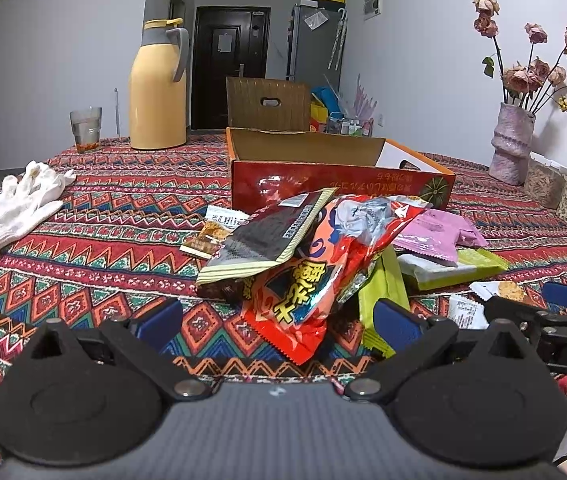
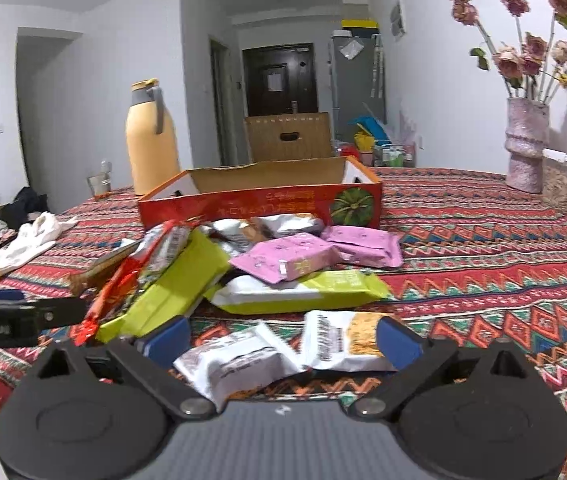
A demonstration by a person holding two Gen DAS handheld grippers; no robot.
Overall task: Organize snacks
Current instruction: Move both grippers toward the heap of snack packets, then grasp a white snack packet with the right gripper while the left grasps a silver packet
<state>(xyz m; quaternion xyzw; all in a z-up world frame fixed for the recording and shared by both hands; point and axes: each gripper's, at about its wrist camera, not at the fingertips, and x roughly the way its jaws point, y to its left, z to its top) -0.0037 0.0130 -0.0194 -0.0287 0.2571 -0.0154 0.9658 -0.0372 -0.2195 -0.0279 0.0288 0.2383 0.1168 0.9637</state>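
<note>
Snacks lie heaped on the patterned tablecloth [image 1: 83, 216], straight ahead of both grippers. The left gripper [image 1: 279, 324] stands wide open, pads apart and pressing on nothing; between its blue fingers [image 1: 161, 320] lies the near corner of a red packet [image 1: 303, 300], with a black-and-silver bag [image 1: 267, 236] resting on top of it and a lime-green wrapper [image 1: 383, 292] against the right finger. Beyond the heap sits the open red cardboard box [image 1: 339, 184], its flap raised at the back. Further off to the left of that gripper lie white gloves [image 1: 19, 204], a glass [image 1: 85, 128] and a yellow jug [image 1: 157, 88]; to its right stands a vase of dried roses [image 1: 511, 144].

The right gripper [image 2: 283, 340] is also open, its fingers straddling two small white packets [image 2: 239, 364] that lie flat on the cloth; whether a pad touches the one with the orange print [image 2: 347, 340] cannot be told. Just ahead of it lie a green-and-white packet [image 2: 303, 292] and two pink packets [image 2: 295, 260], the box [image 2: 259, 204] beyond them.
</note>
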